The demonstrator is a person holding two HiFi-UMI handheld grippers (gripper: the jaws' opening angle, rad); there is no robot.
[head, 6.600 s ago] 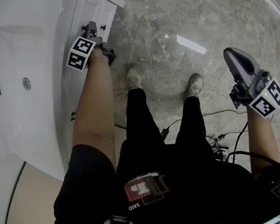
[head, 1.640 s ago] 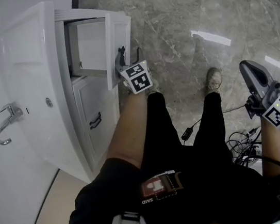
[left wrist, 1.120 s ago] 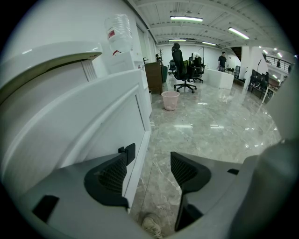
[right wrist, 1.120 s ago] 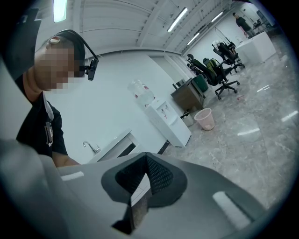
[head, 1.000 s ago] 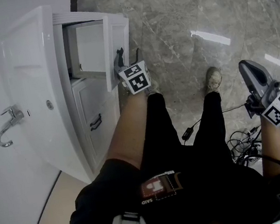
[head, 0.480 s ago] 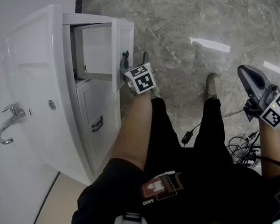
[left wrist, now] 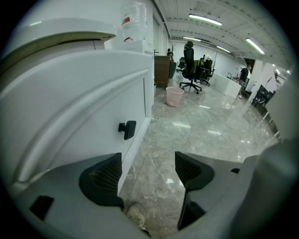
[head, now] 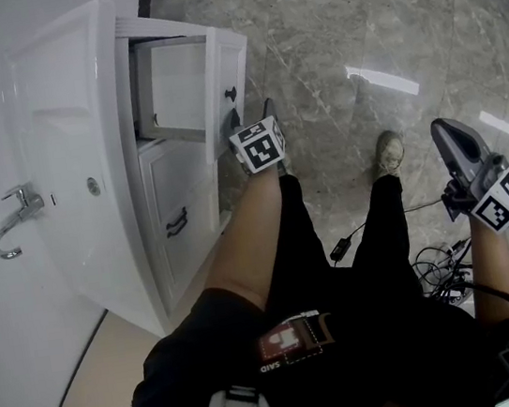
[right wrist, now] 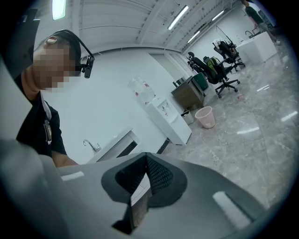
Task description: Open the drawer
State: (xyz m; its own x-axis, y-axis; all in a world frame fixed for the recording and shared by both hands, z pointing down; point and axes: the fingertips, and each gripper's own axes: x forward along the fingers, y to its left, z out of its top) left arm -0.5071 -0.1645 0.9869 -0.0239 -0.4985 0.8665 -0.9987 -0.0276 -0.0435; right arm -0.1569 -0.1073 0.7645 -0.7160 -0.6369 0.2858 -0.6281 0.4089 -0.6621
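Far left: chrome tap (head: 8, 220) on the wall side of a white basin (head: 68, 159), which tops a white cabinet.

Drawer (head: 175, 86): the top 1 of 2, pulled well out of the cabinet, its inside open to view from above. Its front panel faces the marble floor (head: 351, 22) and carries 1 small dark knob (left wrist: 127, 129). The lower drawer (head: 175, 223) sits flush, with a dark bar handle.

Left gripper (left wrist: 148, 172): just beside the drawer front, low, tilted steeply down. Its jaws have just been opening and now stand spread wide. Only floor and the toe of a shoe (left wrist: 137, 217) show between them. The knob lies up and to the left of the left pad (left wrist: 106, 175), apart from it and not in the gap. The drawer front's lower edge runs close past that pad. The left forearm is bare and stretched forward from the shoulder, cube marker facing up.

Background beyond the drawer: a pink bin (left wrist: 174, 95) and office chairs (left wrist: 189, 70) well off across the floor.

Centre: the person's 2 legs in black. A tangle of cables (head: 434, 266) lies on the floor at the right.

Right gripper (right wrist: 145, 173): held out at the person's right side, well apart from the cabinet, pointing roughly level. Pads are pressed together with nothing pinched.
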